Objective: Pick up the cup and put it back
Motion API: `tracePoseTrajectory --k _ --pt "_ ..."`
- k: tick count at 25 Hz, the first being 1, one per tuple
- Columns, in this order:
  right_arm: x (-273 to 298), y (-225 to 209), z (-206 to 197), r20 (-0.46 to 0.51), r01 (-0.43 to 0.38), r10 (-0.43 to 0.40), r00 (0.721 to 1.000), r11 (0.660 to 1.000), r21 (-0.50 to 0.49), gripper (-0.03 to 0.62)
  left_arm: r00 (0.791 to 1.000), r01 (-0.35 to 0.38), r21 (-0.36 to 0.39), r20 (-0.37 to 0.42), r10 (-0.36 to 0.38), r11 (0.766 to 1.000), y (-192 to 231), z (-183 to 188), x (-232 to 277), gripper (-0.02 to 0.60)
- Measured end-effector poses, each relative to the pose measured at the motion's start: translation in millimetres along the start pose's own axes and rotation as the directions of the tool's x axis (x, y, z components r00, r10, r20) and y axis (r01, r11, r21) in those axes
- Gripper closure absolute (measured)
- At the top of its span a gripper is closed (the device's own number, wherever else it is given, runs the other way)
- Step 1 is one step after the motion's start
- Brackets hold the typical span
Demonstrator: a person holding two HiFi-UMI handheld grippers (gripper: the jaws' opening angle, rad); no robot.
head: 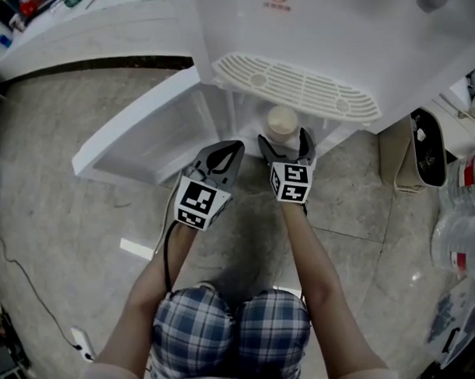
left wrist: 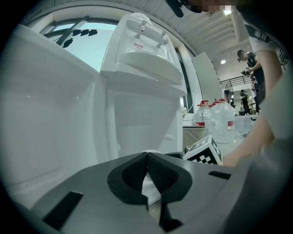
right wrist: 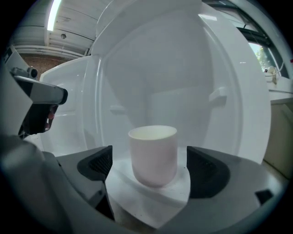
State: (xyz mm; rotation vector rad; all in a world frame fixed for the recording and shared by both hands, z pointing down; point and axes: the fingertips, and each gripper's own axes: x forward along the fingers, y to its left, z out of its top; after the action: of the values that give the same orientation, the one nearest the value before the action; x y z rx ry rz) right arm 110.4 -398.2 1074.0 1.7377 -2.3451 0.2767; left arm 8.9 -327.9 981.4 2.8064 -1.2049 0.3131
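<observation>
Grey stone-tile floor runs across the left of the head view, with a thin cable trailing over it to a power strip near the lower left corner.

A white cabinet door stands swung open to the left of a white water dispenser. The dispenser's slotted drip tray juts out above the open lower compartment.

The left gripper is held just in front of the compartment, beside the door's hinge side. Its own view shows the left gripper with both dark pads pressed tip to tip and nothing between them. The same view takes in the dispenser front and, to the right, the other gripper's marker cube.

The cup, white and upright, stands inside the lower compartment below the drip tray. The right gripper reaches in with one jaw on each side of it. In the right gripper view the cup rests on a white ledge. The right gripper has its jaws spread wide, with a clear gap between each pad and the cup wall, so there is no contact.

Both forearms lead back to knees in plaid cloth at the bottom of the head view.

Large clear water bottles stand on the floor at the far right.
</observation>
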Motion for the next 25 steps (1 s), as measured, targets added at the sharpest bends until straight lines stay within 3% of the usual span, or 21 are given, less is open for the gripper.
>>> tracePoseTrajectory --k 16,19,25 --pt "28.3 -7.6 -9.1 -0.036 0.023 -0.023 0.999 0.999 0.026 0.106 1.000 0.009 0.000 -0.009 -0.009 1.000 3.8 0.9 -16.7 0.557" --pt "29.2 -8.0 -10.6 -0.052 0.025 -0.025 0.998 1.000 0.001 0.177 1.000 0.009 0.001 -0.006 -0.009 1.000 3.9 2.6 -18.1 0.557" --pt "26.0 -7.5 -11.2 -0.062 0.033 -0.034 0.997 0.999 -0.005 0.189 1.000 0.007 0.005 -0.004 -0.007 1.000 3.6 4.3 -20.7 0.557"
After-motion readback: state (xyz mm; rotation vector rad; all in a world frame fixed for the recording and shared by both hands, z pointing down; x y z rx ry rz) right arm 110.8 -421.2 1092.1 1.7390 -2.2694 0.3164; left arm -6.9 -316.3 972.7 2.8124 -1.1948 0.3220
